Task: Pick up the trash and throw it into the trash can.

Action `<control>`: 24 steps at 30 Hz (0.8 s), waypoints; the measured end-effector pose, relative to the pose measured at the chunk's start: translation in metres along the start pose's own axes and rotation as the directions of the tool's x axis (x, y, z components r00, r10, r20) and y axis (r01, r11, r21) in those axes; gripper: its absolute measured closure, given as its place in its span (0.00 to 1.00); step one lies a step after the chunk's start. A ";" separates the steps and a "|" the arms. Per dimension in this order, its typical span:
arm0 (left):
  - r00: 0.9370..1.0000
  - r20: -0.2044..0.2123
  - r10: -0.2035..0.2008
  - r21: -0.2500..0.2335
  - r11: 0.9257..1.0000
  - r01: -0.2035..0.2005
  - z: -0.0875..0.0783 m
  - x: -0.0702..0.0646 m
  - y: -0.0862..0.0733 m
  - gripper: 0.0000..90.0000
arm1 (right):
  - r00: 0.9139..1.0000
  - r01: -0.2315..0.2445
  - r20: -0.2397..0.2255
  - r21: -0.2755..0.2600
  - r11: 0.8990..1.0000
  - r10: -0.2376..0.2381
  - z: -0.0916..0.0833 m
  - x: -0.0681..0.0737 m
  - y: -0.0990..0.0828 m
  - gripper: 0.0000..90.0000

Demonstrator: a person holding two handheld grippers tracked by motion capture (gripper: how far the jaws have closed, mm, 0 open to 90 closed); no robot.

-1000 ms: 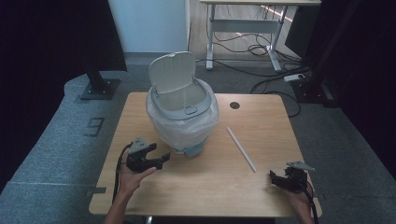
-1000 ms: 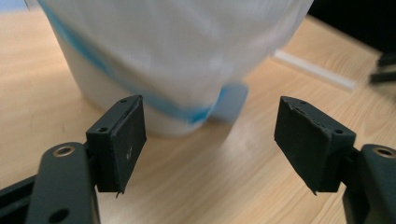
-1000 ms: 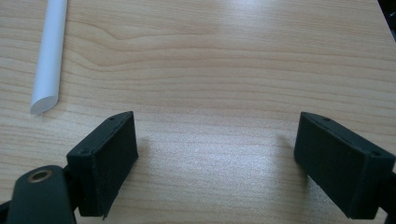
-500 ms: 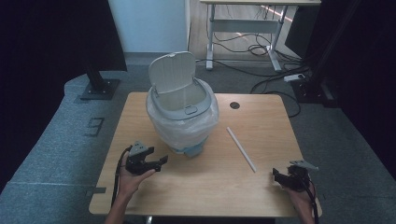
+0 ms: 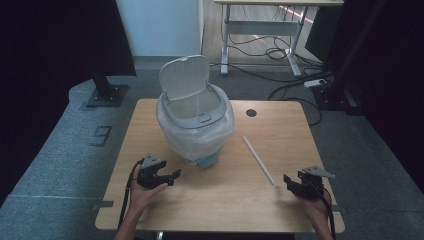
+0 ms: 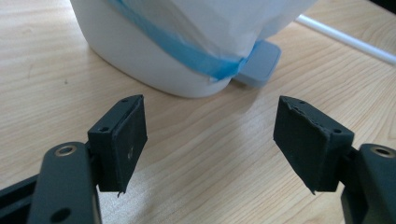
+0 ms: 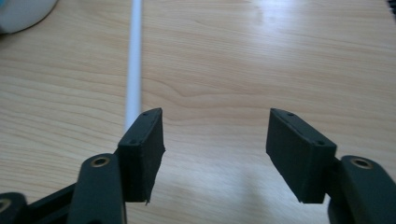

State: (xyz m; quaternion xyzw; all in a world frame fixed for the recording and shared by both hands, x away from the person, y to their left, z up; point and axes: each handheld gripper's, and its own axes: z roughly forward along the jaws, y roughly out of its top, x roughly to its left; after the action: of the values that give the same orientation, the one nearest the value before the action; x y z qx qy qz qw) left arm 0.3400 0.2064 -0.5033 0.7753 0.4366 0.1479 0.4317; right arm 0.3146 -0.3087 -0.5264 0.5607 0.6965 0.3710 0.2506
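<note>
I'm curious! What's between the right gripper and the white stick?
Just bare wooden table. The high view shows the right gripper just short of the white stick.

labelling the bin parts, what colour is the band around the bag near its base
Blue band on the white bin, clearest in the left gripper view.

table (image 5: 280, 130): pale wood grain | bin (image 6: 154, 65): smooth white plastic | tongs (image 7: 215, 154): matt black

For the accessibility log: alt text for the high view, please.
A lined white bin, lid up, stands on a wooden table with a white stick beside it. Both open grippers, left and right, rest near the front edge.
</note>
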 end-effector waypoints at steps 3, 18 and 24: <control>1.000 -0.003 -0.002 0.009 1.000 0.002 0.002 0.000 -0.002 0.28 | 1.000 0.020 -0.014 -0.002 1.000 -0.020 0.004 0.005 0.003 0.47; 1.000 -0.018 -0.021 0.020 1.000 0.021 0.006 0.003 -0.007 0.28 | 0.994 0.086 -0.070 0.037 0.996 -0.083 0.034 0.036 0.020 0.50; 0.999 -0.012 -0.033 0.028 0.999 0.033 0.007 0.006 -0.008 0.28 | 0.992 0.092 -0.088 0.056 0.994 -0.086 0.049 0.046 0.033 0.52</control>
State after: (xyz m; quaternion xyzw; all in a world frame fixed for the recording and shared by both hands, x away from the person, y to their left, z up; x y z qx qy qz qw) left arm 0.3431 0.2092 -0.5148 0.7731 0.4538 0.1392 0.4207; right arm 0.3603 -0.2500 -0.5260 0.5199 0.7418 0.3620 0.2199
